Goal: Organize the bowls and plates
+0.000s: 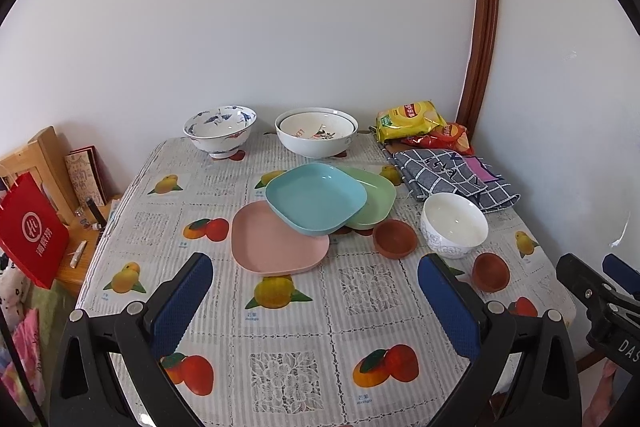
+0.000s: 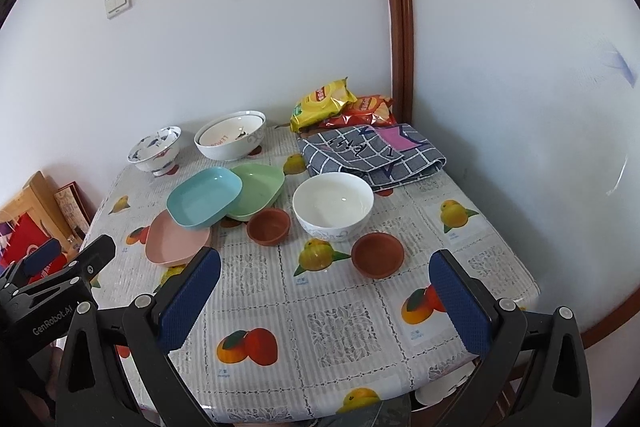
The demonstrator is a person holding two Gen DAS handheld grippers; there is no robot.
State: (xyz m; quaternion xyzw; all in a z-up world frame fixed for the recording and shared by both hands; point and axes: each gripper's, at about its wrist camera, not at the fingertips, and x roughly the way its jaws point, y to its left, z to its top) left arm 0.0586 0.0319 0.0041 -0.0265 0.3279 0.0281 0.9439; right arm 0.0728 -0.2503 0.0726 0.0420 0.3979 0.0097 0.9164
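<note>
Both tools are held above the near edge of the counter (image 1: 304,311), and nothing is in hand. The left tool (image 1: 314,303) has its blue pads spread wide with only tablecloth between them; the right tool (image 2: 325,303) is likewise agape and empty.

The task's items lie in the middle of each frame. A blue plate (image 1: 316,197) rests tilted on top of a pink plate (image 1: 276,247) and a green plate (image 1: 372,199), overlapping both. Just right of them sit a brown cup (image 1: 395,238), a white bowl (image 1: 454,225) and a second brown cup (image 1: 490,271), the bowl between the cups. At the upper centre, by the wall, stand a blue-patterned bowl (image 1: 220,133) and a large white bowl (image 1: 316,133) with a smaller bowl nested inside it.

Judgement: the sorting has barely begun; only the nested pair looks settled. The step in hand is the approach to a first pick. The next move likely calls for lifting the blue plate by its raised rim and squaring the three plates into one stack, while the right tool gathers the cups. The thin rims demand a level, well-seated pinch.
</note>
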